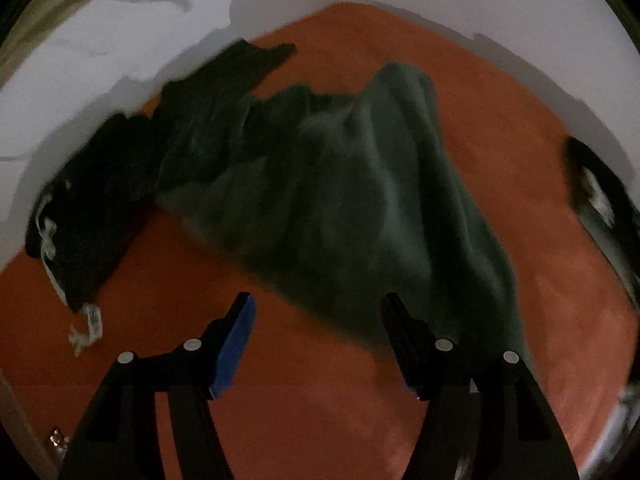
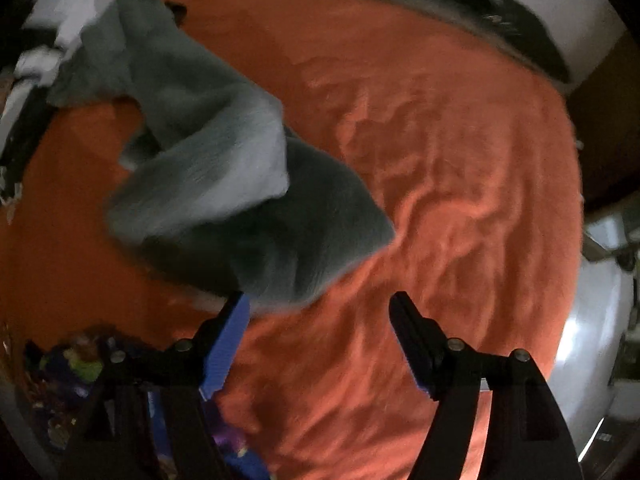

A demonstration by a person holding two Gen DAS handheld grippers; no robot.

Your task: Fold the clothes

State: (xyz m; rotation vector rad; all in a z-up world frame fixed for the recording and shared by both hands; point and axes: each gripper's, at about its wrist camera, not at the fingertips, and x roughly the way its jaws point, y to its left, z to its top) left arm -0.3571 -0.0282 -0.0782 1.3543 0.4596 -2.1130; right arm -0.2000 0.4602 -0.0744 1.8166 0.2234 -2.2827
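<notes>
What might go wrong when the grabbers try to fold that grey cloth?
The grey garment lies bunched and twisted on the orange blanket, so a pinch may catch several layers. The left gripper and right gripper are both open and empty. The dark garment touches the grey one and might get dragged.

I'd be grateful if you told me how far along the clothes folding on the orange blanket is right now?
Nothing looks folded yet. The grey-green garment lies crumpled on the orange blanket, with a dark garment rumpled beside it. Nothing is in hand: the left gripper and right gripper are both open and empty. Both garments remain to be folded.
</notes>
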